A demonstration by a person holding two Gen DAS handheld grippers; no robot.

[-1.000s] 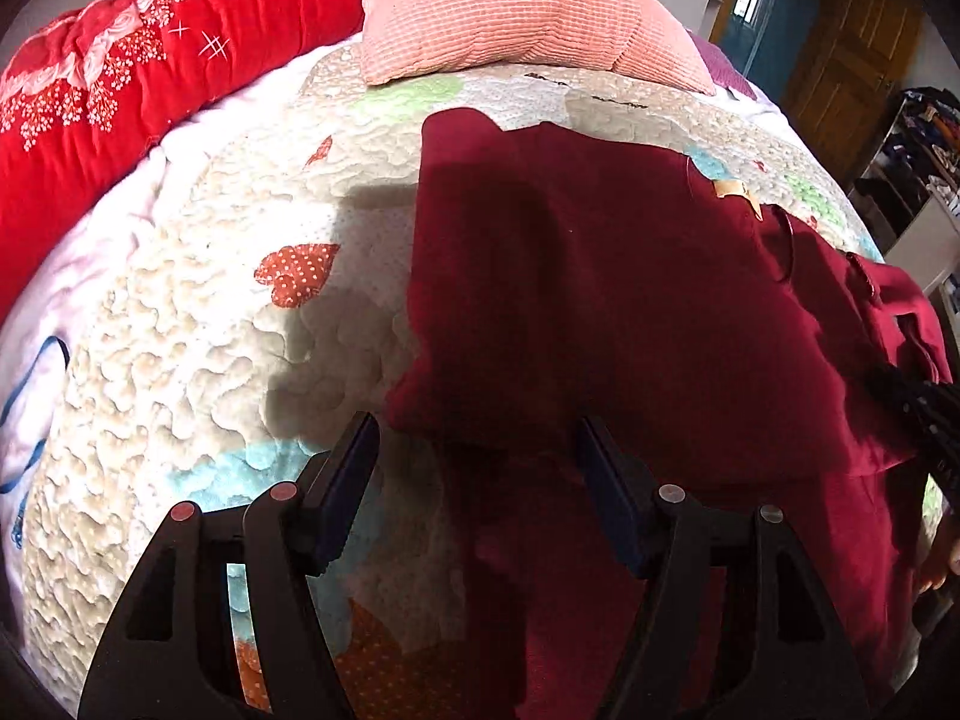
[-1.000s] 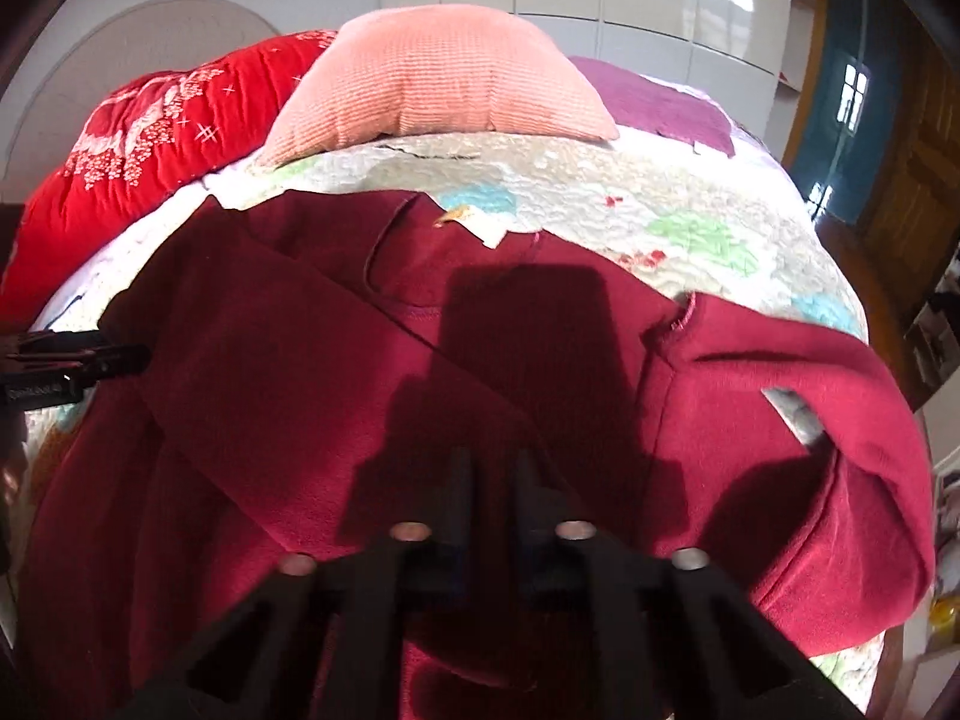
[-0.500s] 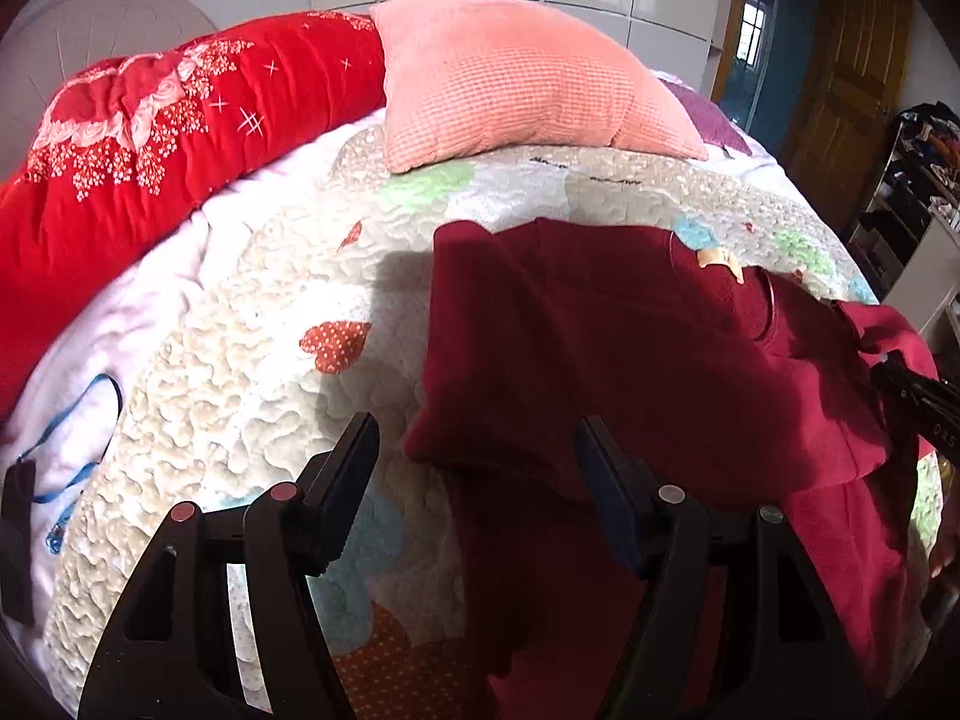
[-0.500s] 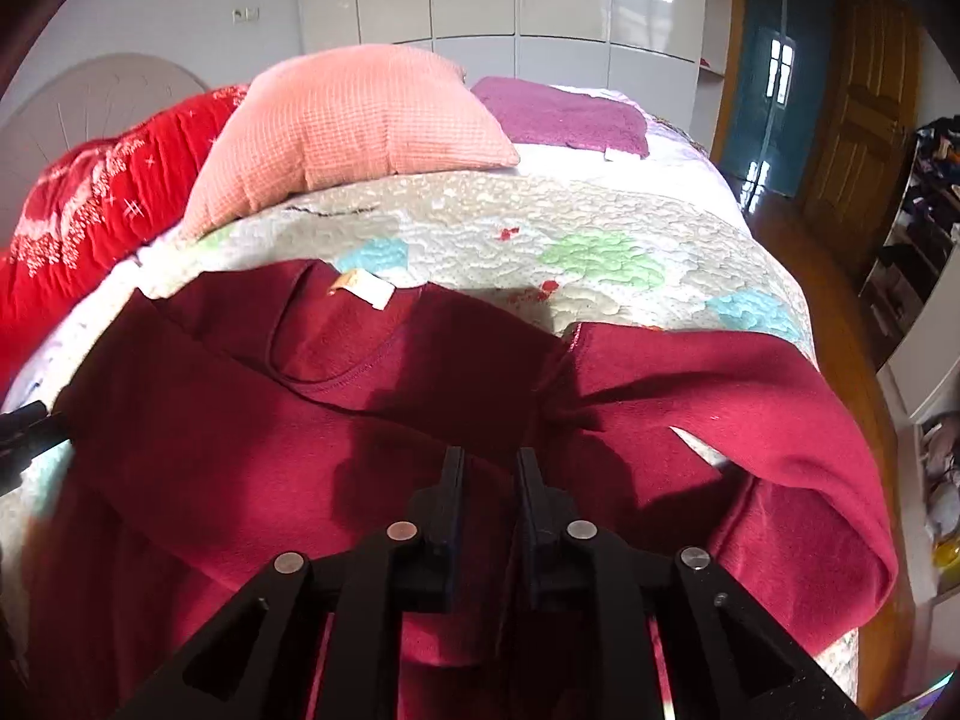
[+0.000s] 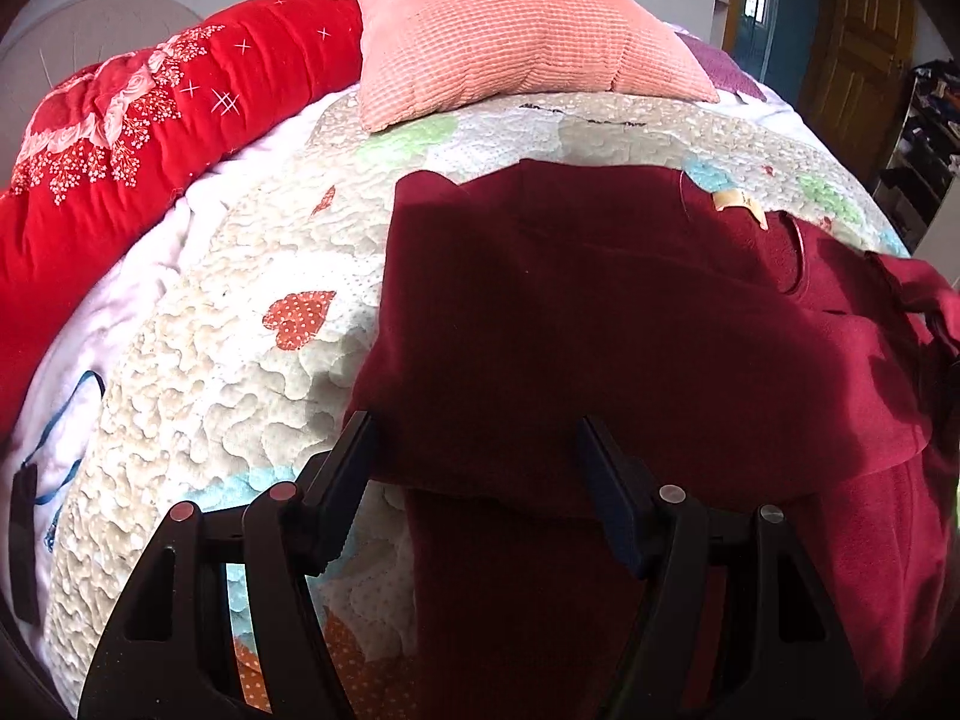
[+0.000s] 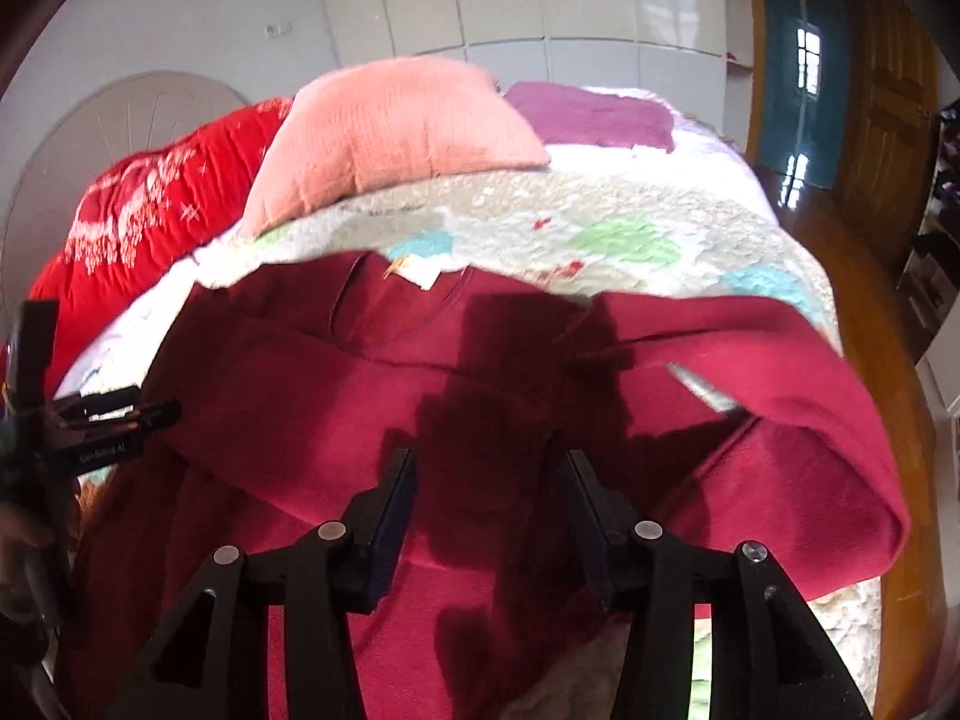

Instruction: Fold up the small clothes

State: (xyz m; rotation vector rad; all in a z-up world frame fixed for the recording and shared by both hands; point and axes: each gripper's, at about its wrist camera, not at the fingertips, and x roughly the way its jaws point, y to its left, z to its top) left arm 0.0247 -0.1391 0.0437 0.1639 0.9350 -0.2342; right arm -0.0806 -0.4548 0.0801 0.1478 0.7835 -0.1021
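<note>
A dark red sweater (image 5: 630,324) lies on the quilted bed cover (image 5: 240,372), neck and label (image 5: 735,201) toward the pillows, with its left sleeve folded across the body. My left gripper (image 5: 477,459) hovers open over the sweater's left edge, with nothing between its fingers. In the right wrist view the sweater (image 6: 336,420) fills the middle, and its right sleeve (image 6: 780,396) lies folded near the bed's edge. My right gripper (image 6: 489,483) is above the sweater. Its jaws are opening, and no cloth is pinched between them. The left gripper (image 6: 108,426) shows at the left.
A salmon pillow (image 5: 510,30) and a red quilt (image 5: 138,138) lie at the head of the bed. A purple cloth (image 6: 594,114) sits behind the pillow. The bed's right edge drops to a wooden floor (image 6: 888,276), with a door and shelves beyond.
My right gripper's jaws went from shut to parted, and it drew back and up from the sweater. The left gripper also pulled back a little, still open.
</note>
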